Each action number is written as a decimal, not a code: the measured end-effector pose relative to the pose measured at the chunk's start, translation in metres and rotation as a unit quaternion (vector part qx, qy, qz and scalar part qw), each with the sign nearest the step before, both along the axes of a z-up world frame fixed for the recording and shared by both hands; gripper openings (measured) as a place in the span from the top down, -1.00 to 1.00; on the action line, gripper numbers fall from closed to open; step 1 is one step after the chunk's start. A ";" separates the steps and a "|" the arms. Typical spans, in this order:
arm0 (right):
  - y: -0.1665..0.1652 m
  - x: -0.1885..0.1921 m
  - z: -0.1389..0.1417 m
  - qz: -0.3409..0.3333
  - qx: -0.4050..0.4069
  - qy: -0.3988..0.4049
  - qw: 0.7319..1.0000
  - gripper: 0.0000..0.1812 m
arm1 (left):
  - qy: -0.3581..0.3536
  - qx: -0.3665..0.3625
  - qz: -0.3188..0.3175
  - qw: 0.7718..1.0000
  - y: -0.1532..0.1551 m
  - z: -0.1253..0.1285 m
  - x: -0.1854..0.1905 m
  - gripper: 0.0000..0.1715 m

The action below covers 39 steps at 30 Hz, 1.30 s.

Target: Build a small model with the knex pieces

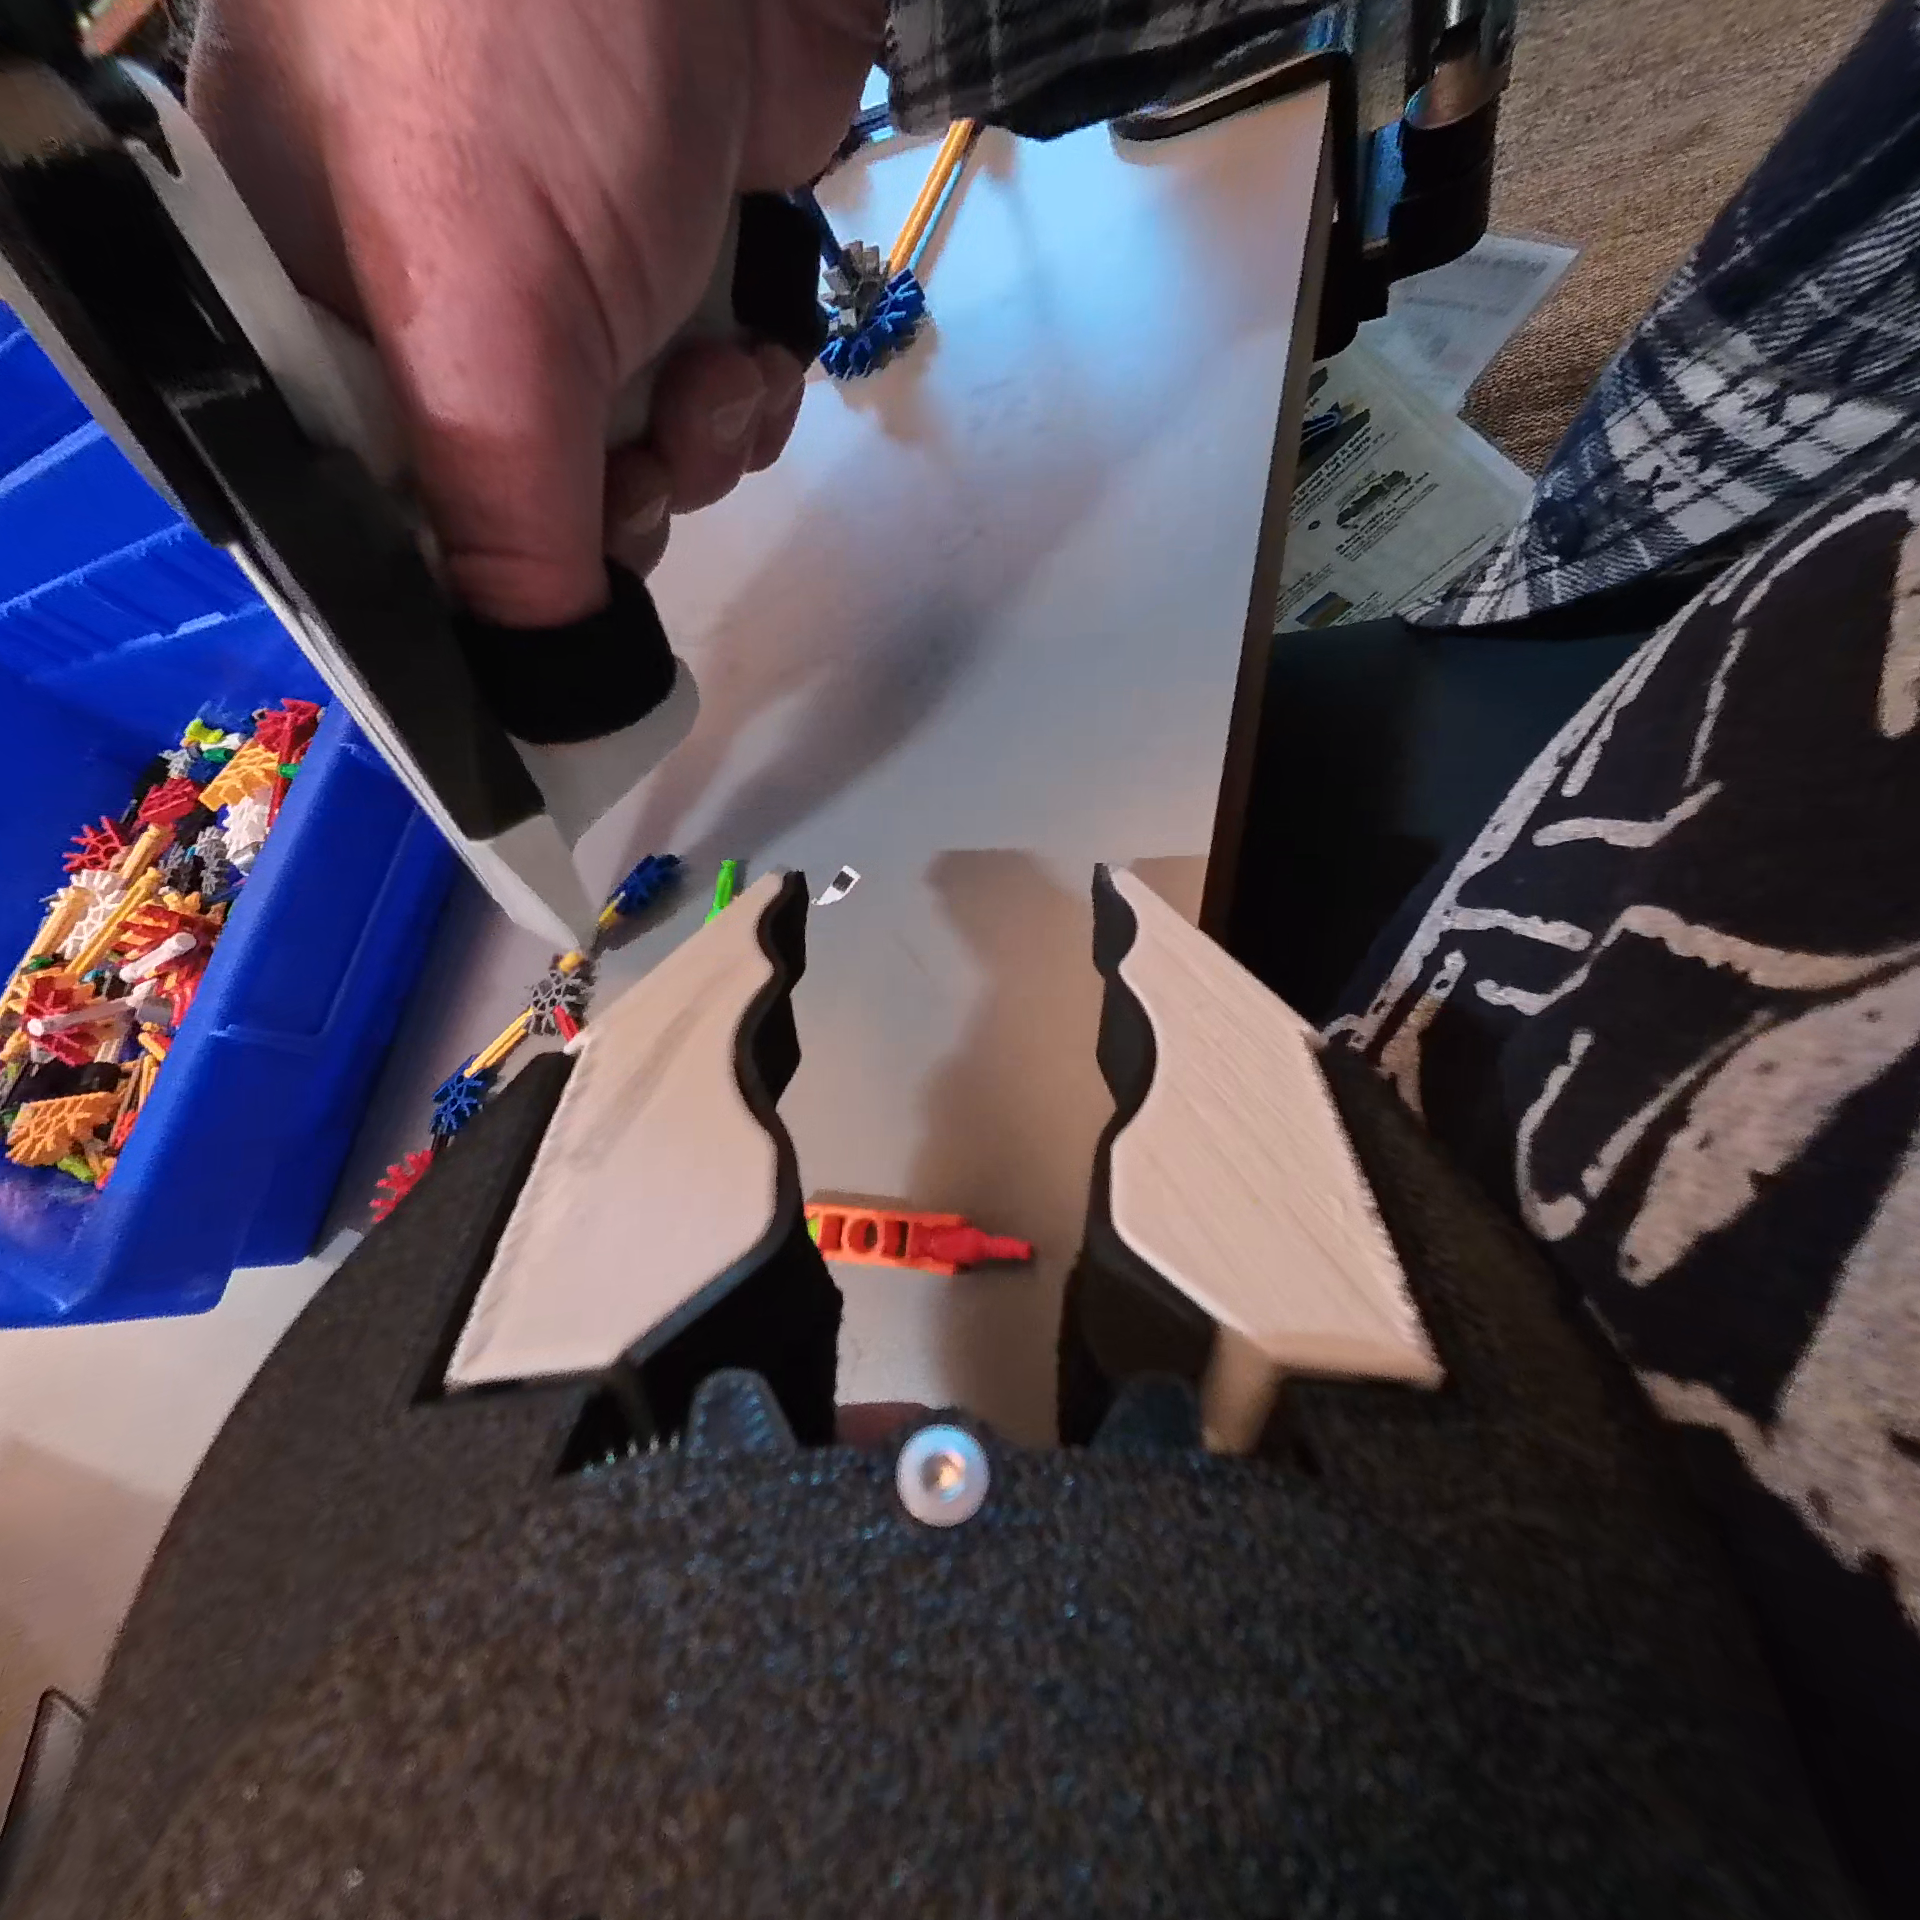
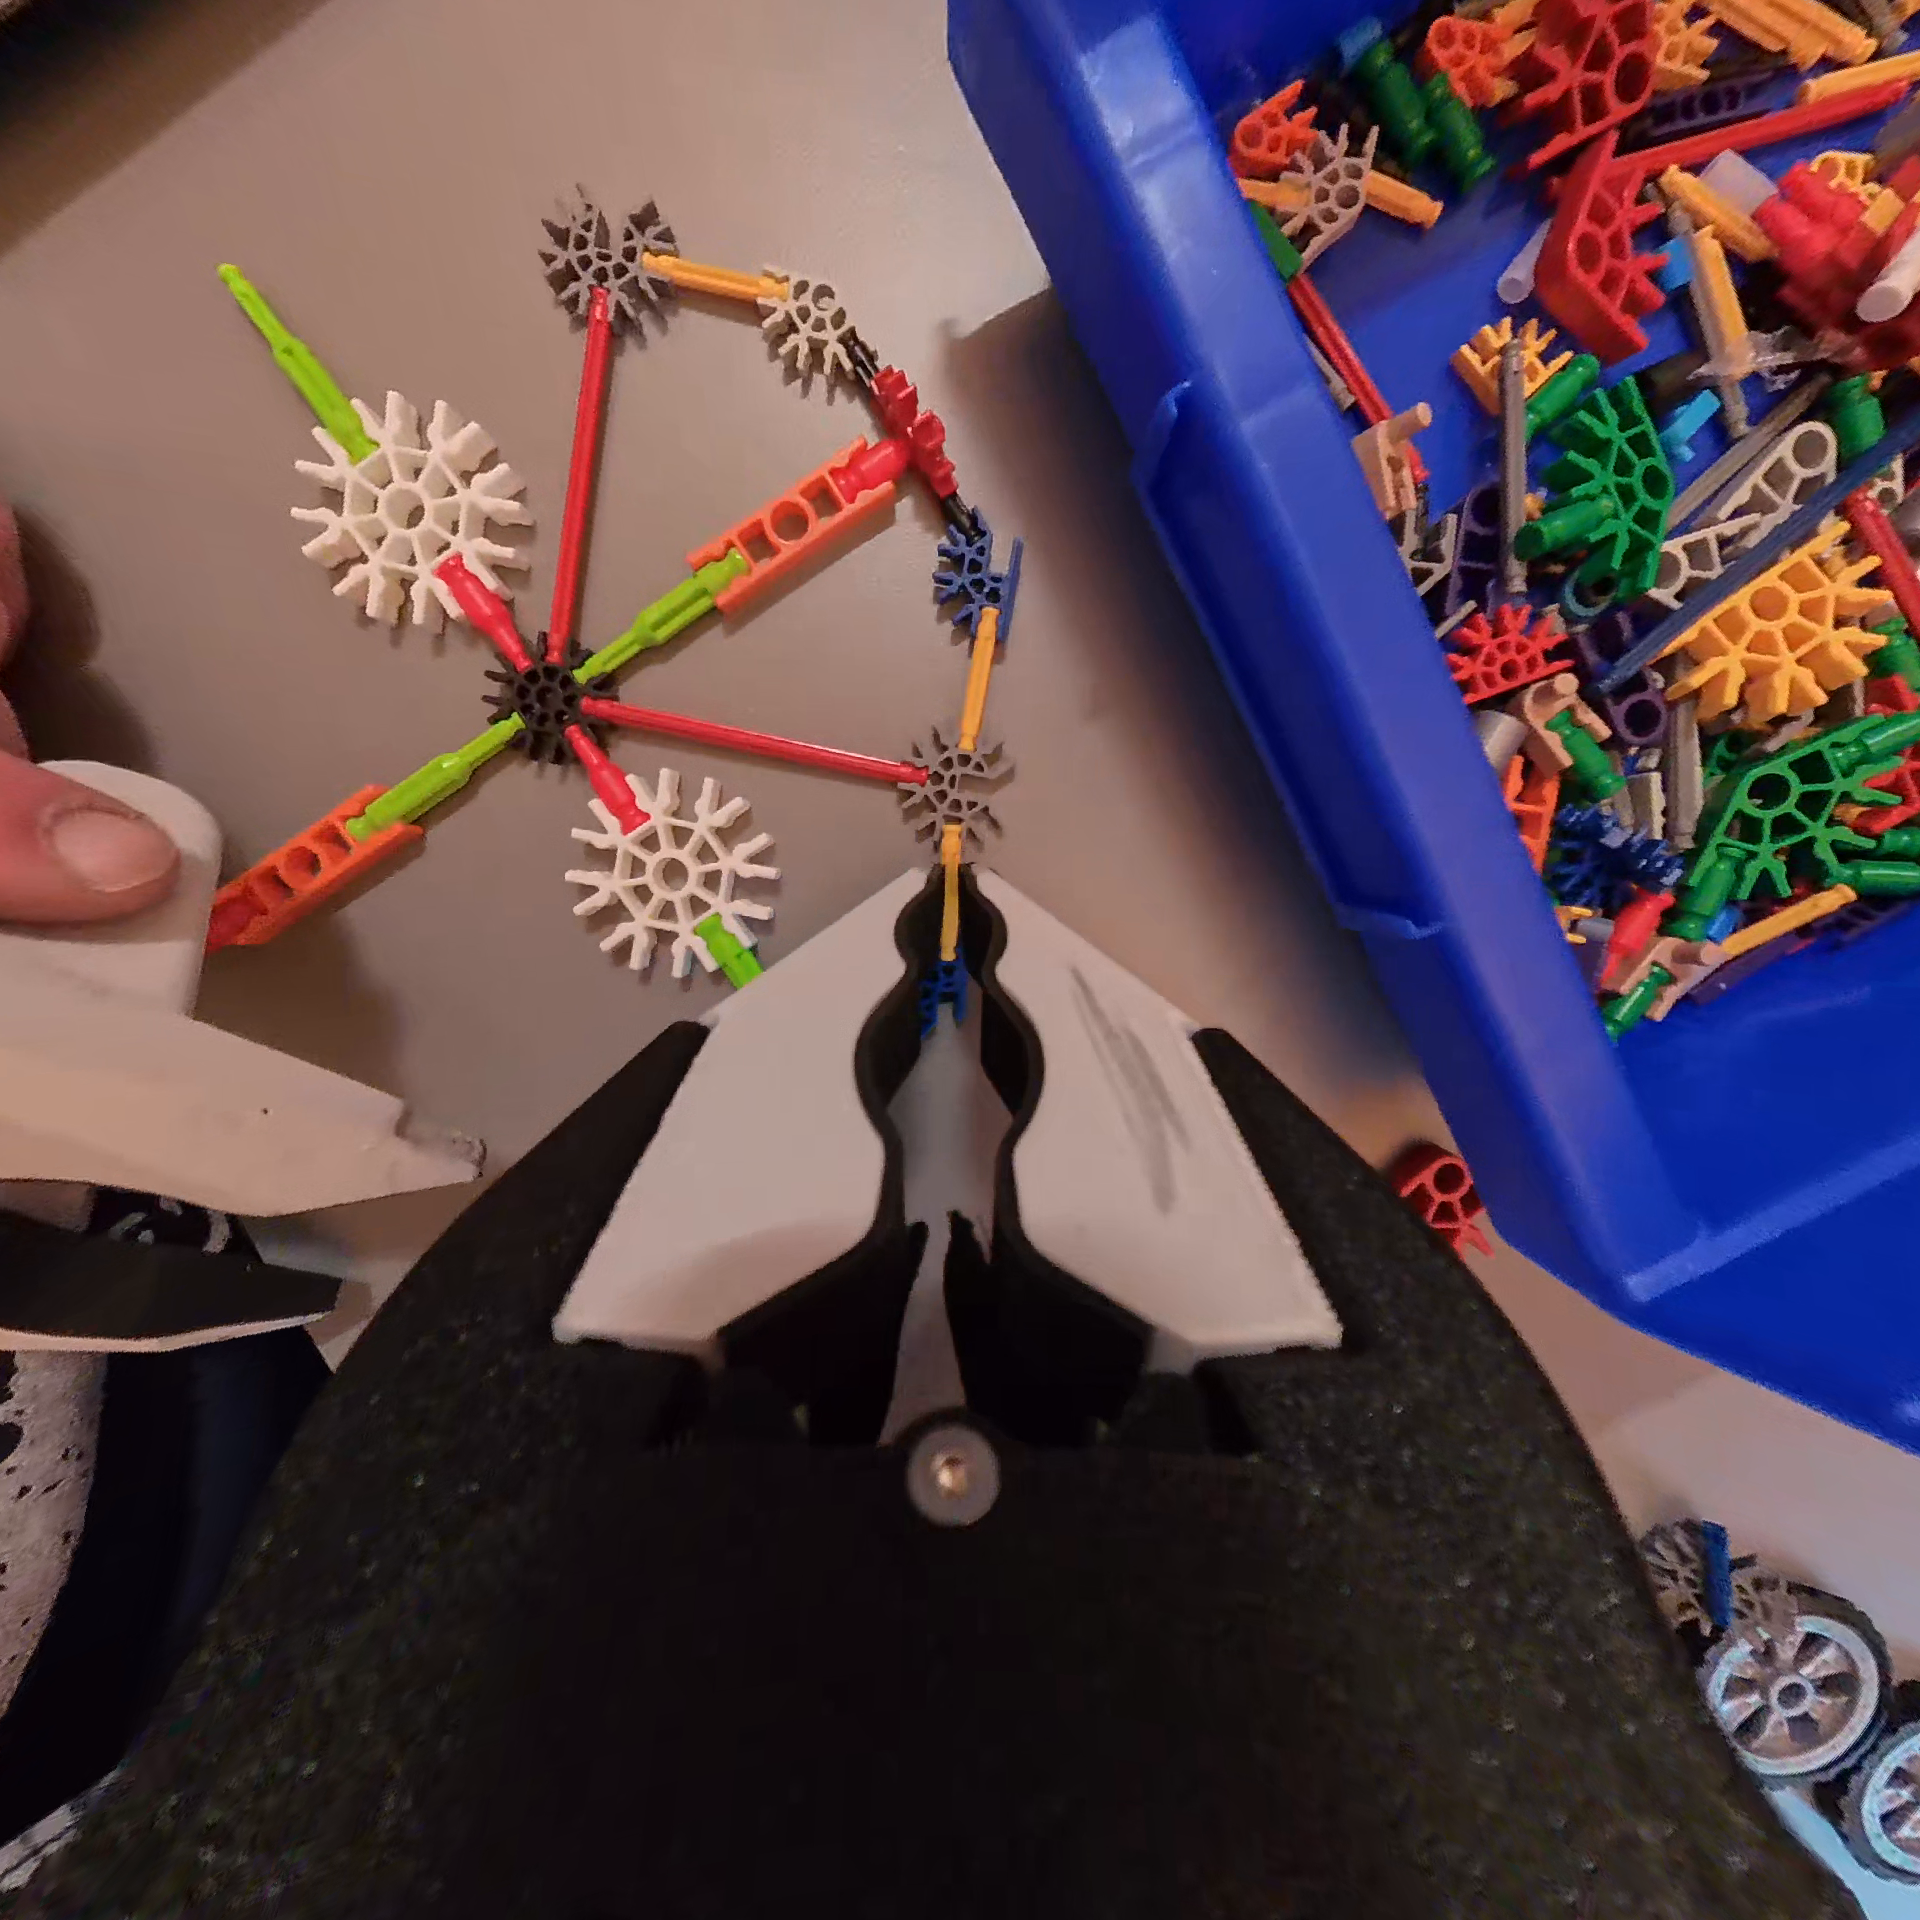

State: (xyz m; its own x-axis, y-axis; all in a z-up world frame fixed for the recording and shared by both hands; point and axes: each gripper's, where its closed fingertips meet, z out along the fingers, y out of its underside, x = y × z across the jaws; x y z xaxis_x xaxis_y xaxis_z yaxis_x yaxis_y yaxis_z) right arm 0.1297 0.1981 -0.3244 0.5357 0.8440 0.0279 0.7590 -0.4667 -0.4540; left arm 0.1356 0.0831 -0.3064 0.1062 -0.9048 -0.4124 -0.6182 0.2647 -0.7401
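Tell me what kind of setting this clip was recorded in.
Probably a home room, with toy building on a pale table: carpet beside it, a blue bin of plastic construction pieces, and a half-built rod-and-connector wheel lying flat.

R gripper [image 2: 948, 894] jaws pinch yellow rod [image 2: 950, 902] w/ blue connector [image 2: 943, 992].

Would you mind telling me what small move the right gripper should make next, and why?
Probably a slight push forward along the rod's line. The right gripper is shut on the yellow rod, with a blue connector between the fingers behind it. The rod's far end meets the grey connector on the rim of the flat wheel-shaped build, so firmer seating looks sensible. The left gripper is open and holds nothing.
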 end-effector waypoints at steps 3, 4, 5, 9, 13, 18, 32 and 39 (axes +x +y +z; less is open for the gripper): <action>0.000 -0.001 0.000 -0.002 -0.004 0.002 1.000 0.98 | 0.000 0.000 0.000 1.000 -0.001 0.000 0.001 0.36; 0.000 -0.001 0.000 -0.004 -0.005 0.002 1.000 0.98 | 0.000 -0.001 0.000 1.000 -0.001 0.000 0.001 0.36; 0.000 -0.001 0.000 -0.003 -0.004 0.002 1.000 0.98 | 0.000 -0.001 0.000 1.000 -0.001 0.000 0.002 0.36; 0.000 -0.003 0.002 -0.005 -0.005 0.009 1.000 0.98 | 0.000 0.000 -0.001 1.000 -0.002 0.000 0.003 0.36; 0.000 -0.002 0.000 -0.007 -0.003 0.000 1.000 0.98 | 0.001 0.001 -0.001 1.000 -0.002 -0.001 0.003 0.36; 0.001 -0.004 -0.001 -0.010 -0.003 0.004 1.000 0.98 | 0.001 0.002 -0.001 1.000 -0.002 -0.001 0.004 0.36; 0.007 -0.011 0.005 0.012 0.005 0.001 1.000 1.00 | 0.001 0.006 -0.001 1.000 0.001 -0.002 0.004 0.36; 0.007 -0.011 0.002 0.011 -0.008 -0.004 1.000 1.00 | 0.001 0.007 -0.002 1.000 0.003 -0.003 0.003 0.36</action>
State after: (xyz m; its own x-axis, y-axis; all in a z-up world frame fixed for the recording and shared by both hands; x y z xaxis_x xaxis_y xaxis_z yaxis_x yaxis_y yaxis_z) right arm 0.1191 0.2051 -0.3224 0.5166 0.8560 0.0194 0.7729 -0.4564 -0.4409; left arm 0.1391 0.0866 -0.3092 0.1017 -0.8998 -0.4244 -0.6184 0.2769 -0.7354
